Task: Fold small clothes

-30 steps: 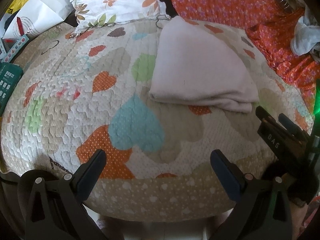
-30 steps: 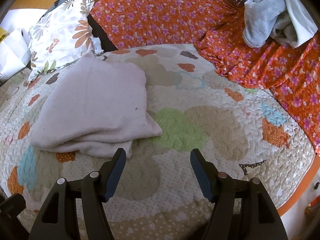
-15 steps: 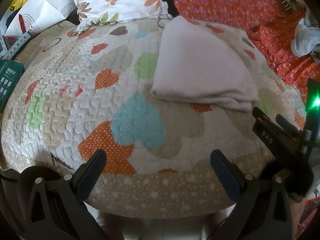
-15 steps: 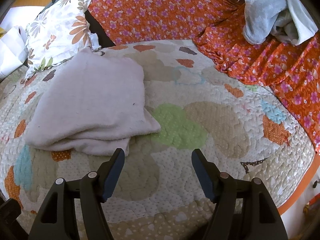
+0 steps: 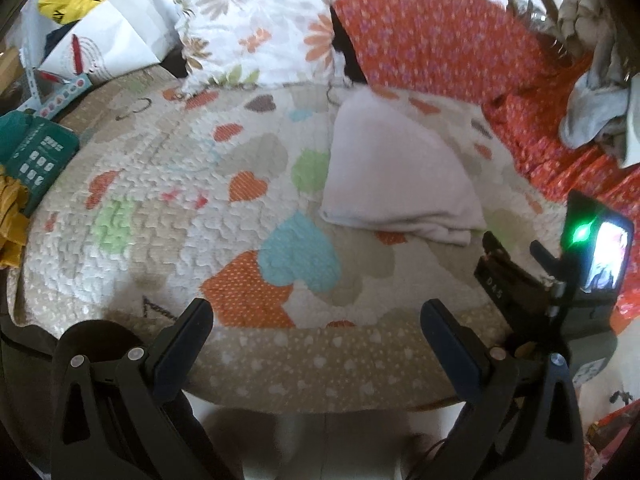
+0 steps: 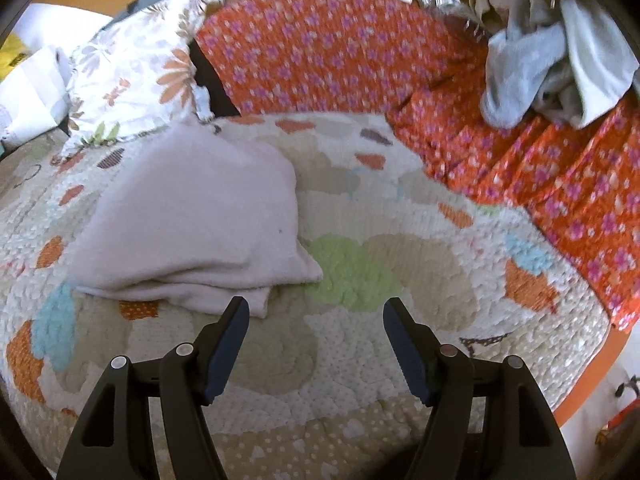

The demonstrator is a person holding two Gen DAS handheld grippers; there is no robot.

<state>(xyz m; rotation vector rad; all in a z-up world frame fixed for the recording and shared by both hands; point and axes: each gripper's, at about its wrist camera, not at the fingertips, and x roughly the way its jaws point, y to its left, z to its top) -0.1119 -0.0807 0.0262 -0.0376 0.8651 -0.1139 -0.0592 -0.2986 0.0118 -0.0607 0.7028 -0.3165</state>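
Note:
A pale pink garment [image 5: 392, 176] [image 6: 196, 228] lies folded in a flat stack on the heart-patterned quilt [image 5: 168, 208] [image 6: 400, 320]. My left gripper [image 5: 316, 320] hovers open over the quilt's near edge, well short of the garment, nothing between its fingers. My right gripper [image 6: 316, 320] is open too, its left fingertip [image 6: 236, 312] just in front of the garment's near corner without touching it. In the left wrist view the right gripper's body [image 5: 520, 284] shows at the right edge with a green light on.
An orange flowered blanket [image 6: 360, 52] [image 5: 440, 40] runs along the back and right. A heap of grey-blue clothes [image 6: 552, 56] [image 5: 596, 108] sits on it. A flowered pillow [image 5: 260, 28] [image 6: 132, 76] leans at the back; bags and a teal box [image 5: 32, 152] lie left.
The left gripper has pulled back and risen, so more of the bed and its edge shows. The right gripper has drawn back slightly. The garment has not moved.

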